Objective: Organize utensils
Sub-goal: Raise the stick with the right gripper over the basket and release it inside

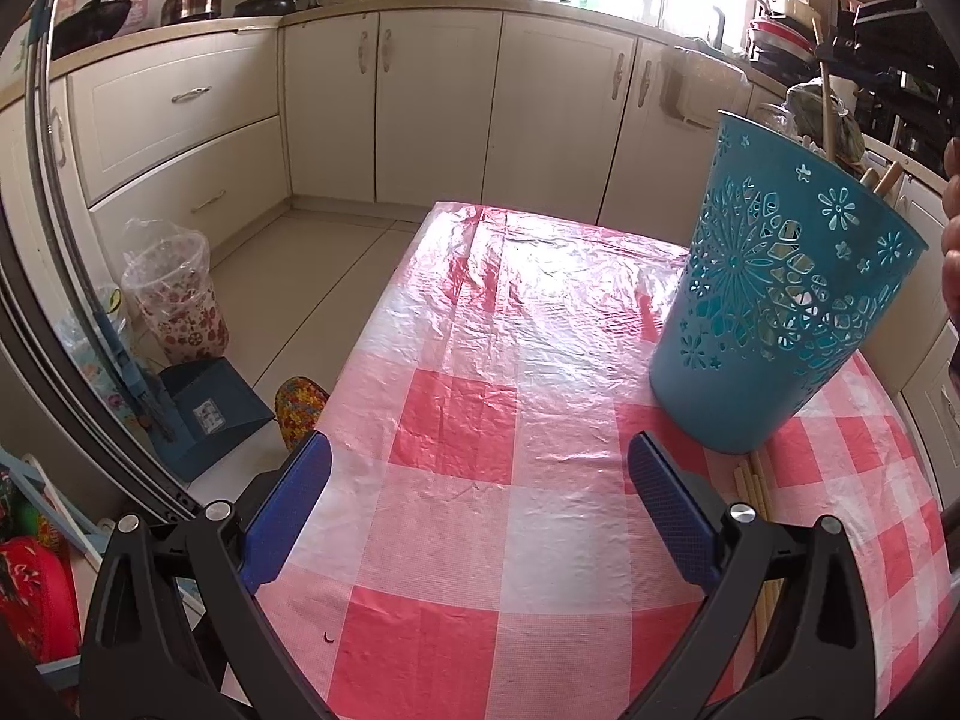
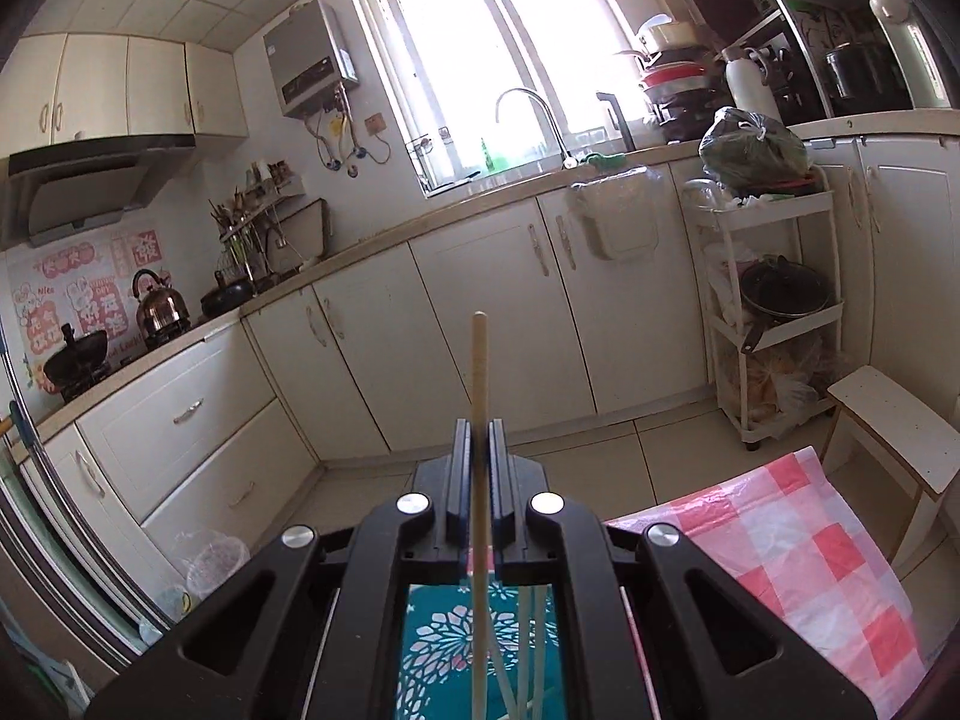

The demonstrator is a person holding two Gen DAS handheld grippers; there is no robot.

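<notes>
Left gripper (image 1: 480,501) spread wide, empty, over checked tablecloth (image 1: 456,420); teal holder (image 1: 780,324) ahead-right, loose chopsticks (image 1: 759,486) beside right pad. Right gripper (image 2: 479,441) clamped on one chopstick (image 2: 479,372), holder (image 2: 444,654) directly beneath (sticks already inside). Risk: thin stick pivoting in pads, missing rim, or snagging cutouts. Nothing blocking.

I see the basket (image 1: 780,312) standing on the tabletop (image 1: 480,420), ahead and right of my left gripper (image 1: 480,480). Loose chopsticks (image 1: 753,480) lie just before its base. My right gripper (image 2: 479,450) holds one chopstick (image 2: 479,372) above the basket, where others stand.
</notes>
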